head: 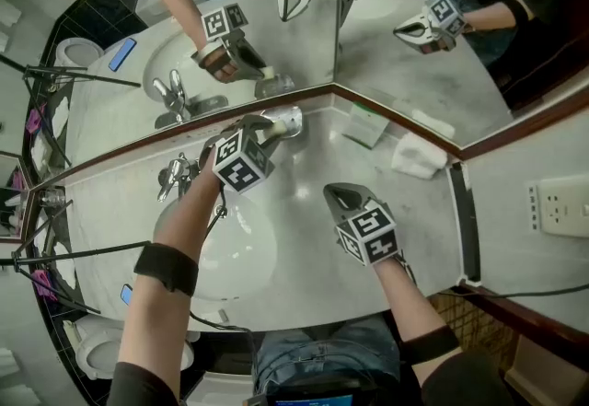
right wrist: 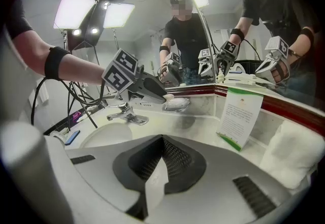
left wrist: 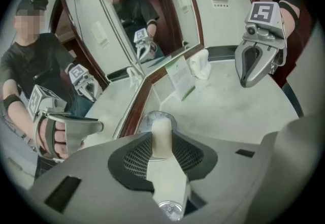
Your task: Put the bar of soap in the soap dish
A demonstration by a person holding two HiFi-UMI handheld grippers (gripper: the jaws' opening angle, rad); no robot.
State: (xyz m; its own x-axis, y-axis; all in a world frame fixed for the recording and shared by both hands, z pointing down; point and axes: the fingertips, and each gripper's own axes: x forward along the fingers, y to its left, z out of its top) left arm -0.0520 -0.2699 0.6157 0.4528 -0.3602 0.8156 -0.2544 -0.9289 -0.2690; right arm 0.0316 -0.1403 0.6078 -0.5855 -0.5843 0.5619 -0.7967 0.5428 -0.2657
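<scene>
**Bar of soap (left wrist: 162,139) brought to the soap dish (left wrist: 144,122), release not yet made**

Head view: the left gripper (head: 264,131) is seen reaching to the back of the counter (head: 433,238). Its tips are right at the soap dish by the mirror corner, just past the tap (head: 175,176). The right gripper (head: 336,194) is held well apart from it, over the counter beside the basin (head: 241,252).

Left gripper view: the bar of soap is clamped between the jaws, which are set part-way open around it. Its long axis is laid along the jaws, and its rounded far end is pointed out over the dish. Whether that end touches the dish cannot be told. A card (left wrist: 182,73) and a folded towel (left wrist: 201,64) are seen further along the counter.

Right gripper view: the jaws are closed together, and nothing is held between them. Across the counter, the soap is seen just above the dish.

The bar is judged light, stiff and smooth, and likely slippery if wet. A hold across its narrow sides, as now, is judged sound. It could be dented by a hard squeeze.
</scene>
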